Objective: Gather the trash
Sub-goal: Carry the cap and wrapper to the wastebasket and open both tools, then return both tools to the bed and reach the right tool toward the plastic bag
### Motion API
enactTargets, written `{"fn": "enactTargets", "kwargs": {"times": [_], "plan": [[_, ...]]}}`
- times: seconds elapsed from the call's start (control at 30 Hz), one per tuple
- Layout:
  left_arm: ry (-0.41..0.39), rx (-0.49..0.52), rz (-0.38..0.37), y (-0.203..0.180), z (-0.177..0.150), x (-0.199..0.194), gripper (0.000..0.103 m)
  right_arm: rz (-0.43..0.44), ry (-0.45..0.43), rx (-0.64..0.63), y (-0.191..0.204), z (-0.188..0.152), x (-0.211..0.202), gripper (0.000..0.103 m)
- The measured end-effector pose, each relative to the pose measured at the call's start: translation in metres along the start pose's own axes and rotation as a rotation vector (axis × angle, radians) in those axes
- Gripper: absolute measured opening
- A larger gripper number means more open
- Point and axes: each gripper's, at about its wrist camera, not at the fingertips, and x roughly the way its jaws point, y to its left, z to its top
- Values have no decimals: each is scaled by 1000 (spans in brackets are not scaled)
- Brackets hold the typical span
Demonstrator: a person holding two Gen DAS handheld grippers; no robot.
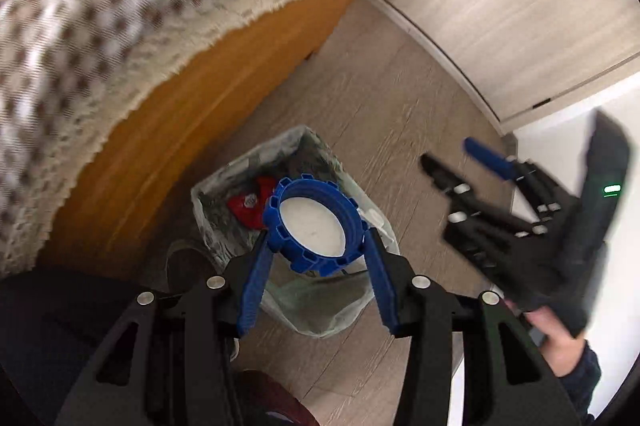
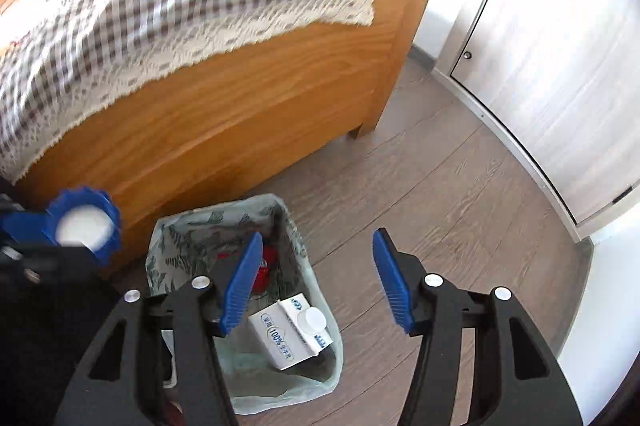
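Blue notched plastic cap (image 1: pixel 314 226) held over the lined waste bin (image 1: pixel 208 209) beside the wooden bed (image 1: pixel 168 113).
Left gripper (image 1: pixel 316 246) jaws clamp the cap; right gripper (image 2: pixel 316 278) jaws stand wide and empty above a white carton (image 2: pixel 290 334) in the bin.

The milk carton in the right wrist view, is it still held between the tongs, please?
No, the milk carton lies inside the lined bin, below the open right tongs.

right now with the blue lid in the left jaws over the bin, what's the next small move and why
Probably open the left gripper and let the blue lid drop. It appears to hang right above the lined bin, where a milk carton already lies. The right gripper is open and empty beside it, so nothing blocks the drop.
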Motion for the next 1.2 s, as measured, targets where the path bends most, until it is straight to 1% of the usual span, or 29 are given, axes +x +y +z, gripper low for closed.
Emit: {"fn": "enactTargets", "kwargs": {"times": [0.07, 0.13, 0.2, 0.27, 0.43, 0.5, 0.6, 0.67, 0.8, 0.87, 0.9, 0.93, 1.03, 1.07, 1.13, 1.2], "plan": [[24, -29, 4, 5, 1, 7, 65, -7, -15, -6, -5, 4, -6, 56], [47, -50, -16, 10, 5, 9, 72, -17, -24, -14, -8, 6, -10, 56], [45, -53, -26, 12, 5, 8, 73, -7, -25, -11, -10, 6, -13, 56], [32, -46, -21, 13, 3, 3, 78, -3, -22, -13, -8, 6, -13, 56], [12, -46, -21, 17, 8, -4, 78, 30, -2, -47, 4, 5, -11, 56], [-6, -49, -15, 20, 7, -11, 78, 49, 19, -65, 10, 3, -7, 56], [-42, -16, 17, 22, 4, -24, 79, 94, 68, -90, 19, -1, 1, 56], [-55, -6, 25, 23, 5, -28, 83, 98, 84, -103, 23, -2, 4, 56], [-67, 4, 16, 25, 8, -38, 84, 103, 98, -111, 26, -3, 2, 56], [-80, -4, 0, 29, 10, -45, 84, 91, 81, -108, 27, -1, -4, 56], [-106, -4, -7, 30, 10, -53, 84, 88, 65, -106, 27, 1, -9, 56], [-149, -3, -4, 32, 11, -64, 84, 83, 43, -104, 28, 5, -15, 56], [-318, 16, 21, 38, 7, -106, 84, 66, -45, -105, 34, 19, -35, 59], [-371, 25, 42, 38, 5, -120, 84, 65, -80, -105, 37, 24, -42, 61], [-480, 40, 105, 46, -1, -146, 92, 61, -176, -96, 46, 38, -60, 65], [-577, 39, 168, 58, -10, -171, 92, 75, -266, -78, 60, 51, -77, 66]]}}
